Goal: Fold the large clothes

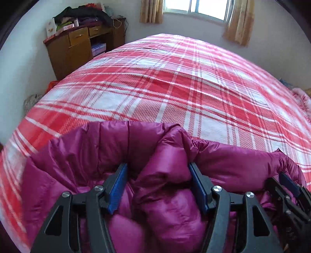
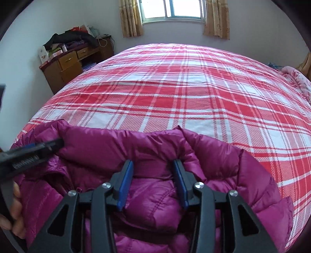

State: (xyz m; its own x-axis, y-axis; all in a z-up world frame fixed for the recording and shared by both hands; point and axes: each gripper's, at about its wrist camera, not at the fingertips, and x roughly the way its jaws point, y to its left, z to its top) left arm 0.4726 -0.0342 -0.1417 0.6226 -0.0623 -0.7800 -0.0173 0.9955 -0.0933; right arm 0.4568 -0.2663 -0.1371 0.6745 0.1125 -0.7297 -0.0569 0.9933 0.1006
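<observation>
Magenta puffer jacket (image 2: 155, 194) bunched at bed's (image 2: 184, 87) near edge. Left gripper (image 1: 158, 175), right gripper (image 2: 153, 171) each grasping padded folds (slick shell): fabric may slip free mid-fold.

Both my cameras sit close above the purple jacket (image 1: 167, 194) at the bed's (image 1: 175, 87) near edge, angled down across the bed toward the window (image 2: 173, 9). They share jacket, bed, window and cabinet (image 2: 64, 66); each glimpses the other tool.
</observation>
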